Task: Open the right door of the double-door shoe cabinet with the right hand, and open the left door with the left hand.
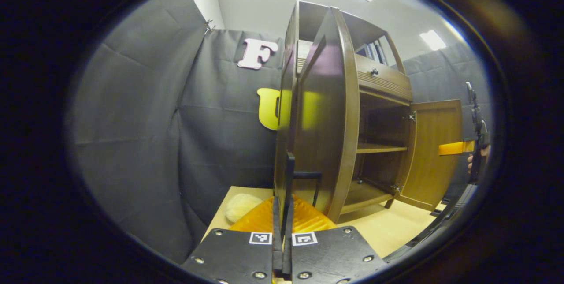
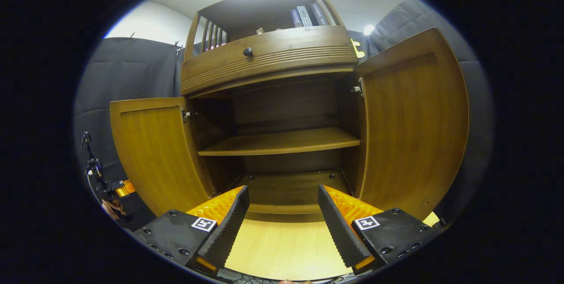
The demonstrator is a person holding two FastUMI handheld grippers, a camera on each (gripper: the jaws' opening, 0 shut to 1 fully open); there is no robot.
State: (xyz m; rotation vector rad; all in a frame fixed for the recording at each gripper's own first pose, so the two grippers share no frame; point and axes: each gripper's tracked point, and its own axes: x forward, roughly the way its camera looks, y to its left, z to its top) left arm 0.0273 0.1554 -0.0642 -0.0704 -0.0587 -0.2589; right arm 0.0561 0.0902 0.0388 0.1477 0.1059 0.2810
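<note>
The brown shoe cabinet [image 2: 269, 57] stands with both lower doors swung wide. In the left gripper view the left door [image 1: 326, 112] shows edge-on just ahead, and my left gripper [image 1: 284, 202] is shut on its thin dark handle [image 1: 289, 169]. The right door [image 1: 434, 151] hangs open at the far side, with the right gripper [image 1: 462, 147] and a hand beside its edge. In the right gripper view my right gripper [image 2: 284, 226] is open, holds nothing and faces the bare inner shelf [image 2: 282, 140], between the left door [image 2: 154, 151] and the right door [image 2: 414, 125]. The left gripper [image 2: 119, 187] sits low at the left door's outer edge.
Above the doors is a drawer with a round knob [image 2: 248, 51], and books [image 2: 308, 15] stand in the top compartment. A cream fluffy thing [image 1: 240, 207] lies on the light wooden floor [image 2: 282, 248] left of the cabinet. Black cloth walls close in the booth.
</note>
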